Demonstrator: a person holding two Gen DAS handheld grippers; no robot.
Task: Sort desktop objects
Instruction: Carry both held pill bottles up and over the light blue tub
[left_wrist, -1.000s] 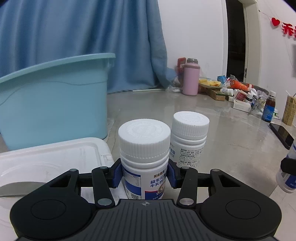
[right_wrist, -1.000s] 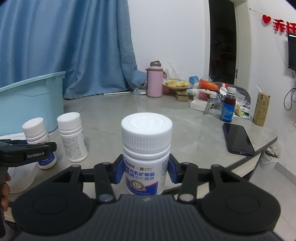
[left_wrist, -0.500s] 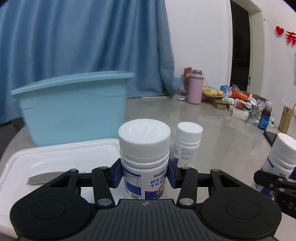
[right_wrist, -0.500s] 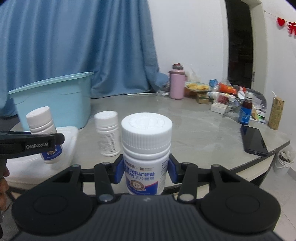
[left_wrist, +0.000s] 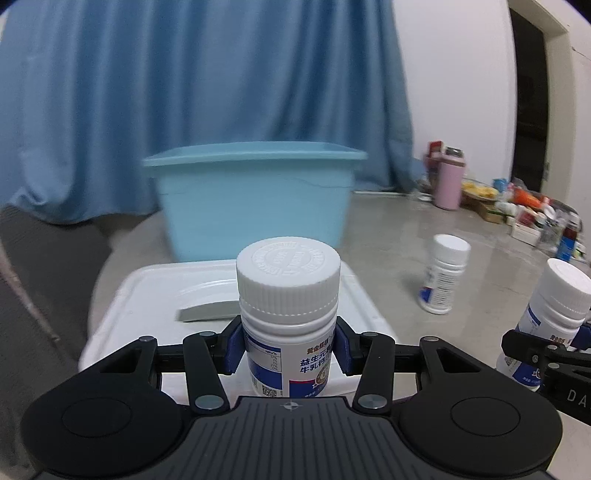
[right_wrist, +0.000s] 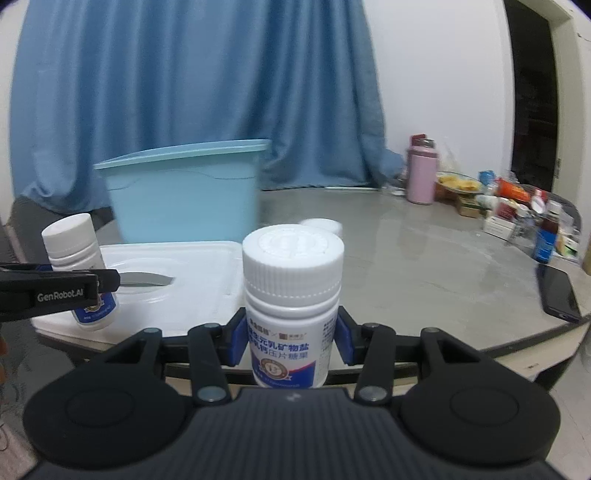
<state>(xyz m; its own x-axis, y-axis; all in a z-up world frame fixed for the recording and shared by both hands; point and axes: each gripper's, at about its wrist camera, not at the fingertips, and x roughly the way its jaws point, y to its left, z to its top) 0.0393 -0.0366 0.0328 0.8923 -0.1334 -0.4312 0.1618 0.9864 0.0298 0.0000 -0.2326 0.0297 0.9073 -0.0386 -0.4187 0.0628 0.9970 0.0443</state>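
Observation:
My left gripper (left_wrist: 288, 349) is shut on a white pill bottle (left_wrist: 288, 295) with a blue label, held upright above the white bin lid (left_wrist: 147, 295). My right gripper (right_wrist: 291, 339) is shut on a second white pill bottle (right_wrist: 293, 291), held near the table's front edge. A third white bottle (left_wrist: 445, 273) stands on the grey table; in the right wrist view only its cap (right_wrist: 320, 225) shows behind the held bottle. The light blue tub (left_wrist: 255, 199) stands beyond the lid, also in the right wrist view (right_wrist: 184, 195).
The white lid (right_wrist: 199, 273) has a recessed grey handle (left_wrist: 207, 312). A pink flask (right_wrist: 421, 177), bottles, boxes and food clutter the far right. A black phone (right_wrist: 557, 291) lies near the right edge. A blue curtain hangs behind.
Both grippers have swung left and pulled back with their bottles. The tub and lid now sit ahead of them, and the third bottle has shifted to the right in the left wrist view.

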